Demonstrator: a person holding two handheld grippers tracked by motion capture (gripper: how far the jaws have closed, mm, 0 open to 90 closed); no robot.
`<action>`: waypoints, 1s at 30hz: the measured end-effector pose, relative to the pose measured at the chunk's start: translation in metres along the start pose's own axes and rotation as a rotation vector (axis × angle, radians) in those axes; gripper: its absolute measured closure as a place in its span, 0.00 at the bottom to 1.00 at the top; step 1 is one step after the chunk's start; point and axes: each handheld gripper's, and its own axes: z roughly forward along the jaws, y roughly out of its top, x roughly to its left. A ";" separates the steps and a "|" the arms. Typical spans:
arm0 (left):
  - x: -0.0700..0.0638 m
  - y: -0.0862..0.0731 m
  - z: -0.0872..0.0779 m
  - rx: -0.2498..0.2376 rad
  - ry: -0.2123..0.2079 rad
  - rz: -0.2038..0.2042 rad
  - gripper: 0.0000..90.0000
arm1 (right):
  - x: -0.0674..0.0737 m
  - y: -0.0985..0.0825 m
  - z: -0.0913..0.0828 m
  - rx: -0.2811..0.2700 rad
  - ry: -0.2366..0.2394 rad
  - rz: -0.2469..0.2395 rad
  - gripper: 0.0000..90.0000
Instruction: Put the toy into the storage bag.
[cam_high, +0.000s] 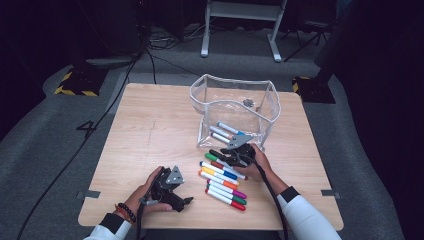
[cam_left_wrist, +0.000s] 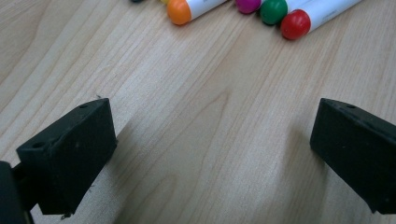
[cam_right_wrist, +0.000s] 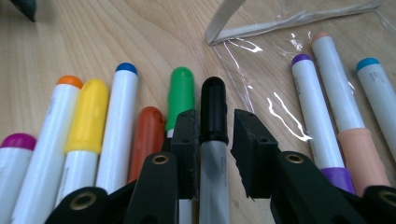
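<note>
The right hand (cam_high: 257, 165) reaches forward from the lower right, forearm angled toward the middle of the tabletop (cam_high: 150, 130), with the right gripper (cam_high: 231, 154) pointing left and low over the top of the marker row. In the right gripper view its jaws are narrow around a black marker (cam_right_wrist: 213, 116); the left pad lies against the cap, while a thin gap shows on the right side, so a firm grip cannot be told. The black marker lies on the wood just beside a green marker (cam_right_wrist: 180, 95) and close to the front edge of the clear pouch (cam_high: 235, 107), where three more markers (cam_high: 225, 131) lie inside.

The left hand (cam_high: 145, 195) rests near the front edge of the tabletop, its left gripper (cam_high: 186, 201) pointing right toward the row. Its jaws stand wide with nothing between them, bare wood below.

Open wood lies to the left and behind; the row of markers (cam_high: 224, 181) crowds the right gripper's near side.
</note>
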 end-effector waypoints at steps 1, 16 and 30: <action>0.000 0.000 0.000 0.001 -0.001 0.002 0.01 | 0.000 0.000 0.002 0.002 -0.001 0.004 0.79; -0.003 0.001 0.000 0.003 -0.007 0.011 0.01 | -0.010 -0.021 -0.010 0.068 0.032 0.039 0.82; -0.022 0.008 0.008 -0.003 -0.061 0.058 0.01 | -0.009 -0.092 -0.085 0.081 0.027 0.105 0.82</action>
